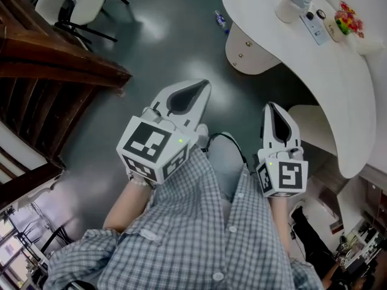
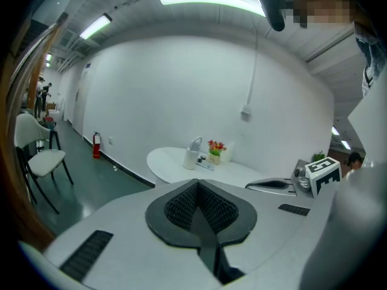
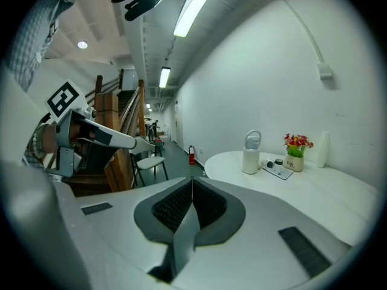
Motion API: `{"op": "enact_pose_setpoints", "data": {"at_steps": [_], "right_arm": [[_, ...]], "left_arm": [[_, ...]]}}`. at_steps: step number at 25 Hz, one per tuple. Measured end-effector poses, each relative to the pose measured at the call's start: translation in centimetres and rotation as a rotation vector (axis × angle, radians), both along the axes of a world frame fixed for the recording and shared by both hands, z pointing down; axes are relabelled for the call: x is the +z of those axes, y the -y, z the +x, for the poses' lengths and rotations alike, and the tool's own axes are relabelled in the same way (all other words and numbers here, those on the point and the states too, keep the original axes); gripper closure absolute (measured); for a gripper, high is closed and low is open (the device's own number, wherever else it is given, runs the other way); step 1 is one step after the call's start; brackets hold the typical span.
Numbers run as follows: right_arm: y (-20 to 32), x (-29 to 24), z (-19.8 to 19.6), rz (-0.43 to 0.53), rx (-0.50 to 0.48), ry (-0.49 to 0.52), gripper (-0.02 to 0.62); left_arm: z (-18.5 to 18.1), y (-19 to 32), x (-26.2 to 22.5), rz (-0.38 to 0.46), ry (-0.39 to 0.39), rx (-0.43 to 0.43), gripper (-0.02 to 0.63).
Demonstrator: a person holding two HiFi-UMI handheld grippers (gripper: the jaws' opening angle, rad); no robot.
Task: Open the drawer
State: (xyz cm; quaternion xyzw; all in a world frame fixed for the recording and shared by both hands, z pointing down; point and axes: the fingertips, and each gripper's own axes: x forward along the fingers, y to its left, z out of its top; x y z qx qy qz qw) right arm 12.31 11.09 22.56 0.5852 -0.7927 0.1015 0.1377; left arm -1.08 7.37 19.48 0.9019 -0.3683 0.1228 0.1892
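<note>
A white rounded drawer unit (image 1: 249,48) with two small knobs sits under the curved white table (image 1: 338,77), far ahead of both grippers. My left gripper (image 1: 201,88) is held over the dark floor, its jaws shut with nothing between them; its ribbed pads meet in the left gripper view (image 2: 197,186). To its right my right gripper (image 1: 271,107) is also shut and empty, its pads closed together in the right gripper view (image 3: 192,185). Both stand well short of the drawer unit, which neither gripper view shows.
On the table stand a white kettle (image 1: 293,6), a remote (image 1: 315,24) and a small flower pot (image 1: 347,22). White chairs (image 1: 78,8) and a wooden staircase (image 1: 42,59) lie to the left. A small bottle (image 1: 221,20) lies on the floor.
</note>
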Motion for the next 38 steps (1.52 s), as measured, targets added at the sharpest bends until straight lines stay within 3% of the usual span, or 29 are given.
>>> {"op": "enact_pose_setpoints", "data": {"at_steps": [13, 22, 38], "right_arm": [[6.4, 0.8, -1.5, -0.052, -0.163, -0.010, 0.584], [11.0, -1.2, -2.8, -0.005, -0.288, -0.004, 0.584], [13.6, -0.9, 1.6, 0.011, -0.266, -0.081, 0.584]], "left_arm": [[-2.1, 5.1, -0.5, -0.025, -0.044, -0.153, 0.601], [-3.0, 8.0, -2.6, 0.012, -0.008, -0.251, 0.601], [0.6, 13.1, -2.6, 0.025, 0.029, -0.232, 0.601]]}}
